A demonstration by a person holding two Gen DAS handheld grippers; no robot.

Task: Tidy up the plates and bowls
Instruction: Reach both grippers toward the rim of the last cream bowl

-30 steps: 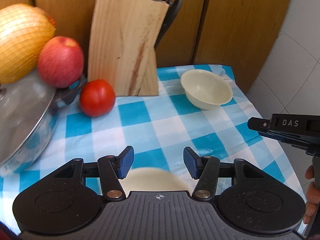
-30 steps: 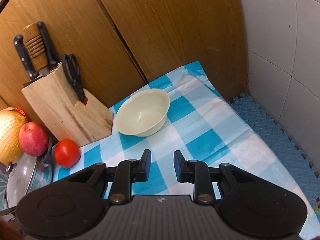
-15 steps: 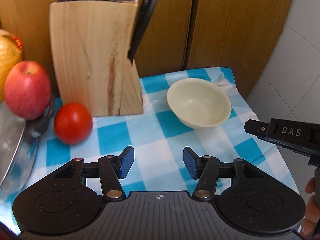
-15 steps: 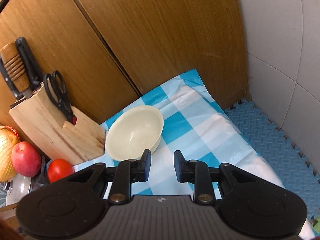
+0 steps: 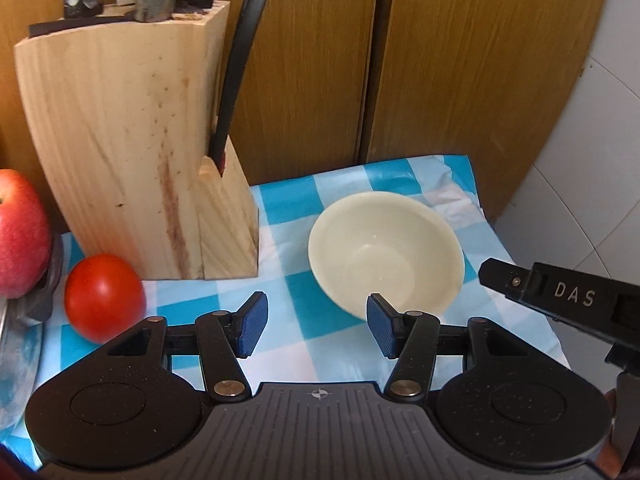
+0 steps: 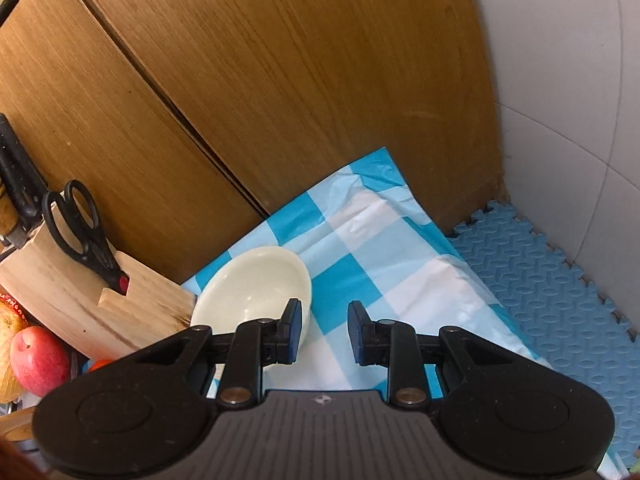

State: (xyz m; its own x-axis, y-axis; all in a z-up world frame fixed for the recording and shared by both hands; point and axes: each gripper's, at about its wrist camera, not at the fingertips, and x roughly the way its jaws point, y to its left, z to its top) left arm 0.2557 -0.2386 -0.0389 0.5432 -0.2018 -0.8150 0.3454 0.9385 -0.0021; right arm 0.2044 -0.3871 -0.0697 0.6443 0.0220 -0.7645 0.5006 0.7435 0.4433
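Note:
A cream bowl [image 5: 386,252] stands upright and empty on the blue-and-white checked cloth [image 5: 312,340], near the back right corner. My left gripper [image 5: 314,326] is open and empty, just short of the bowl, its right finger overlapping the bowl's near rim. In the right wrist view the bowl [image 6: 252,284] lies just left of and beyond my right gripper [image 6: 324,332], which is open a little and empty. The right gripper's body also shows in the left wrist view [image 5: 568,304], right of the bowl.
A wooden knife block [image 5: 132,160] with knives and scissors stands left of the bowl, against brown cabinet doors [image 5: 460,60]. A tomato [image 5: 104,296], an apple [image 5: 20,228] and a steel pot lid [image 5: 16,344] are at the left. Blue foam floor mat [image 6: 560,288] lies beyond the table's right edge.
Both grippers have moved forward toward the bowl, which now looks larger and closer in both views. A cream plate seen under the left gripper one second ago is out of view.

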